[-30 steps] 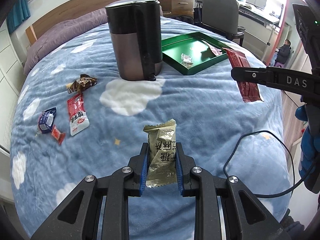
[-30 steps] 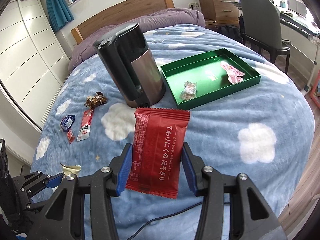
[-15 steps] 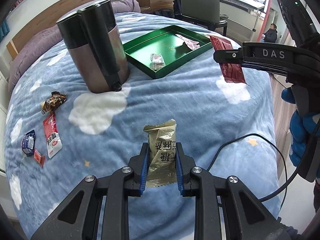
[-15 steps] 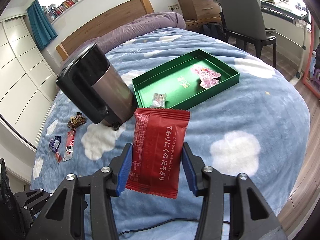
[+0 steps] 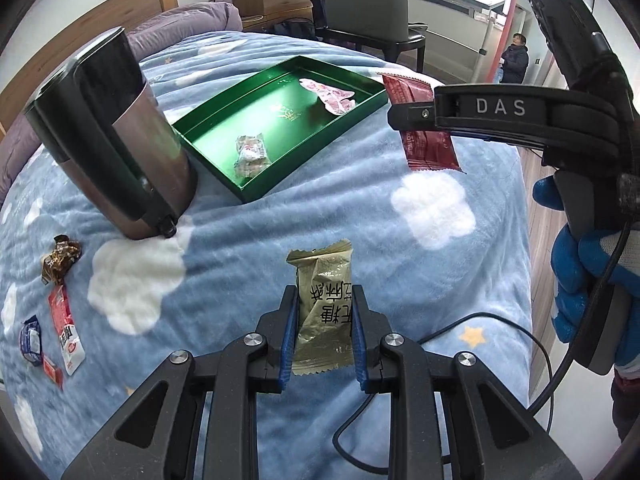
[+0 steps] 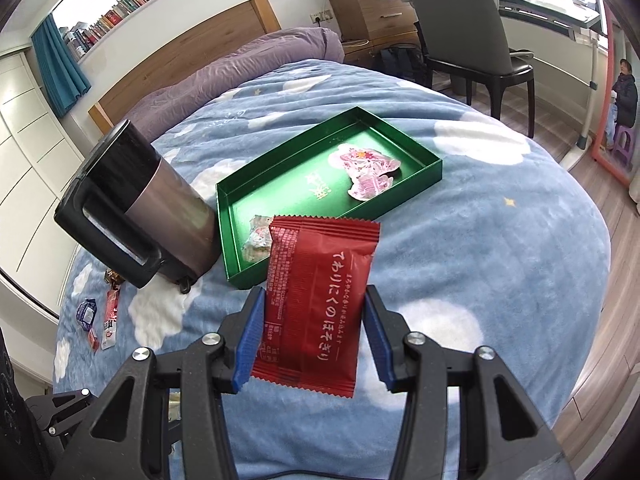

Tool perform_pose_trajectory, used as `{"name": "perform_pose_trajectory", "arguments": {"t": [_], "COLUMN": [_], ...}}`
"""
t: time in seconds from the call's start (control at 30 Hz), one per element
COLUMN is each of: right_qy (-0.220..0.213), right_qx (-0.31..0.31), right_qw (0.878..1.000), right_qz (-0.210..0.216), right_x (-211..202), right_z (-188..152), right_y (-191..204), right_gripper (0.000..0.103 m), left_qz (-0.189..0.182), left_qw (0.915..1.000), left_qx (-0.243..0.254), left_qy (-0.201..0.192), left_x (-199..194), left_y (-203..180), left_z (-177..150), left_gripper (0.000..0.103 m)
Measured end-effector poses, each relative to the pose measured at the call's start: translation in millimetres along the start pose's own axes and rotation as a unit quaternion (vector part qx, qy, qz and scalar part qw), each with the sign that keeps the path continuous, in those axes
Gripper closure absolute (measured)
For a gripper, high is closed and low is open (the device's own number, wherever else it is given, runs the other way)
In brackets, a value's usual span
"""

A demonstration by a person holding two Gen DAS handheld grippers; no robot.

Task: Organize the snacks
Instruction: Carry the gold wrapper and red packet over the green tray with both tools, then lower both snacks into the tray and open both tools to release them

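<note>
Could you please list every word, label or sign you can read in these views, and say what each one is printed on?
"DAS": white letters on the right gripper arm, seen from the left wrist.
Japanese line on the red packet: roughly "てありにくのほそきり", uncertain.
Chinese characters on the gold packet: upside down, creased, not reliably readable.
Gold mark on the green tray floor: too blurred.
Print on the white-and-red sachet: too small.

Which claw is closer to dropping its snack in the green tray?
Probably the right claw. Its red packet hangs near the green tray corner; the left claw with its gold packet sits farther back.
</note>
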State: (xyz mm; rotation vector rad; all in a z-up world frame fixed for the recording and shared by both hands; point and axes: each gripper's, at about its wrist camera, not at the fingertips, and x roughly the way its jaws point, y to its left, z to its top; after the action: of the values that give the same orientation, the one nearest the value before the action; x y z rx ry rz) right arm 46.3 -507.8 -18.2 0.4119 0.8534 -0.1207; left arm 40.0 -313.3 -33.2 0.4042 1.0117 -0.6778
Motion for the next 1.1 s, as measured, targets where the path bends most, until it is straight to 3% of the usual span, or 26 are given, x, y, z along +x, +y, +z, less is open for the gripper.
{"name": "perform_pose_trajectory", "arguments": {"t": [0.43,1.1], "right_qy": [0.003,-0.003], "right_qx": [-0.004,-0.048], "right_qw": [1.0,0.998], "right_qz": [-0.015,-0.035], "right_x": [33,104], "right_z": [33,102], "right_y": [-24,-36], "right_gripper": [0.043,0.043], "left_qz": [-0.022,0.019], "left_qw": [0.9993,0.9983], "left_qx": [-0.028,-0.046], "left_qy": [-0.006,-0.029], "left_x": [30,96], "left_y": [12,44], "left_z": [42,132], "left_gripper": [0.083,0.082]}}
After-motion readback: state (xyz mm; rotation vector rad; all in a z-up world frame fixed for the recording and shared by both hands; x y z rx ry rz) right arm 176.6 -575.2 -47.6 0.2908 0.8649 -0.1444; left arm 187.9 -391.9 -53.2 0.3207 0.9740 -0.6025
